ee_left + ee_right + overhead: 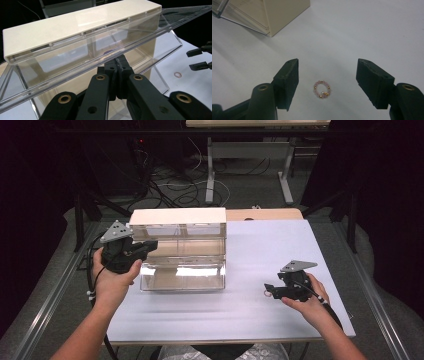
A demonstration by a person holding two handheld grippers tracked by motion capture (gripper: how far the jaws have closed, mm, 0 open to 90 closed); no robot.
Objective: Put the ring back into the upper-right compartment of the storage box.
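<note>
Left tongs [117, 72]: jaws pressed together on the front edge of the clear lid [105, 58], holding that flap tilted up and open.
Right tongs [327, 86]: jaws spread wide, empty, hovering low over the table [280, 250] with the ring [322, 89] between them.
Box [177, 250]: clear case with a cream top and cream side walls, standing on the left half of the table; the inside looks empty as far as the glare allows.
Ring location: on bare table, well right of the box; in the left gripper view it lies just below the right tongs' tips [200, 58]. It looks like pink beads with a few gold ones.
Ring to jaws: roughly centred in the gap, touching neither jaw, a little nearer the left one in the right gripper view.
Handling, as a guess: very light, small, likely on soft thread, so it may flex, skid on the smooth top or pop out of a hard squeeze.
Where to grip: close gently across the loop, jaw tips low against the table, catching beads on both sides.
Lid: stiff, slick plastic; a slip would let it drop.
</note>
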